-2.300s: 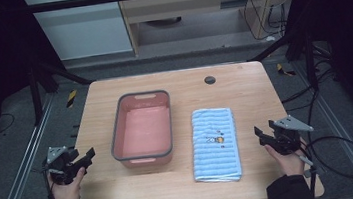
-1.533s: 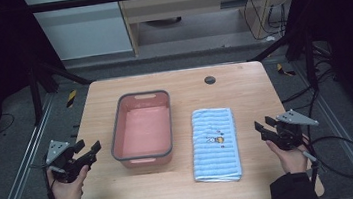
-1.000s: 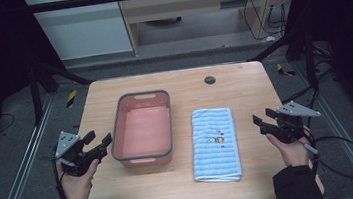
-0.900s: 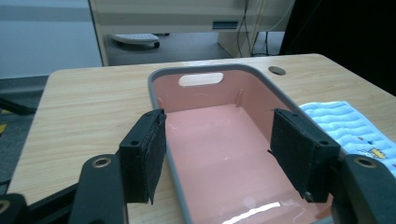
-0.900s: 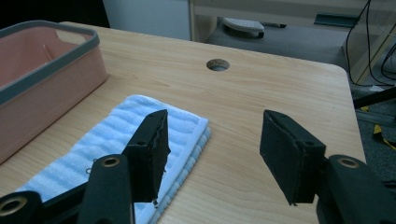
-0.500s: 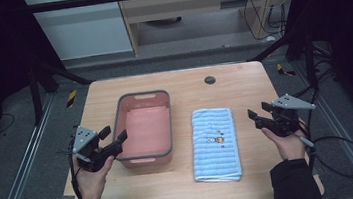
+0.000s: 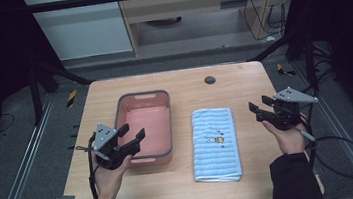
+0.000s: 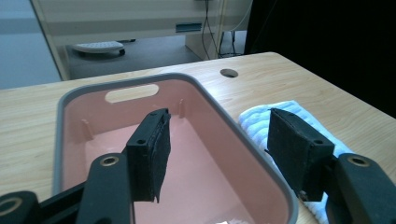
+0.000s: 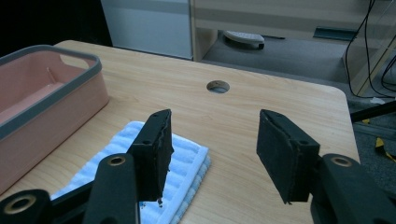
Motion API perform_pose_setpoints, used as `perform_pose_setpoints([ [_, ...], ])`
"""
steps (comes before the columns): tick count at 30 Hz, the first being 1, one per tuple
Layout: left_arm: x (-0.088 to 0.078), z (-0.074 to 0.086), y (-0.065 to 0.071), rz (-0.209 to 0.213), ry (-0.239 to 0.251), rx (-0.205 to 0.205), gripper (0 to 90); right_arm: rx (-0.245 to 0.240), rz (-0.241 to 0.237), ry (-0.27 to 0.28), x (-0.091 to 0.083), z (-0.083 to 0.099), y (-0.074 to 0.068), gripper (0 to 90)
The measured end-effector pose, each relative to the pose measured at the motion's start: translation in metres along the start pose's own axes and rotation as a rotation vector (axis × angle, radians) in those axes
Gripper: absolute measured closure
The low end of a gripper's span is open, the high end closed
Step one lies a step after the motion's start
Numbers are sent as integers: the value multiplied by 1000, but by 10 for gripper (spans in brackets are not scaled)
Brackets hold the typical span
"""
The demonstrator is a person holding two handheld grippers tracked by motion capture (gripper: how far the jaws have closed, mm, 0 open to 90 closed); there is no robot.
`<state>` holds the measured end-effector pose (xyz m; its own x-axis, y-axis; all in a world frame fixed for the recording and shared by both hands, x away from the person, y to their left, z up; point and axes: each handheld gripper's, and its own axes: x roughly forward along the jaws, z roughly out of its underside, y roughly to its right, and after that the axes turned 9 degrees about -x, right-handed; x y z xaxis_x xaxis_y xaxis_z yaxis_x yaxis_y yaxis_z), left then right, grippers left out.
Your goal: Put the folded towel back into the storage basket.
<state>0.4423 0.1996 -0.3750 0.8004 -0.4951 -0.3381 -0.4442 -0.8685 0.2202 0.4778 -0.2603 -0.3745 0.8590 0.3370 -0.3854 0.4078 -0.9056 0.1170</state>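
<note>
— Where's the left tongs (image 7: 132, 137)?
— At eight o'clock on the pale wooden surface (image 7: 233, 85), jaws spread over the near rim of the pink plastic basin with grey rim (image 7: 145, 125), gripping nothing.
— The right tongs (image 7: 260, 111)?
— Three o'clock, gaping — beside the folded blue-striped towel (image 7: 214, 143), apart from it.
</note>
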Motion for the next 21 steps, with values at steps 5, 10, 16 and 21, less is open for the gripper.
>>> perform_pose_setpoints([
  [5, 5, 1, 8, 13, -7, 6, 400, -5, -1, 2, 2, -5, 0, 466],
  [10, 12, 2, 22, 29, -17, 17, 421, -9, 0, -4, 6, -8, -1, 469],
  [16, 20, 5, 36, 48, -31, 42, 436, -13, -4, -14, 15, -9, -1, 473],
  [21, 26, 10, 44, 63, -46, 37, 448, -15, -10, -21, 21, -8, -1, 477],
])
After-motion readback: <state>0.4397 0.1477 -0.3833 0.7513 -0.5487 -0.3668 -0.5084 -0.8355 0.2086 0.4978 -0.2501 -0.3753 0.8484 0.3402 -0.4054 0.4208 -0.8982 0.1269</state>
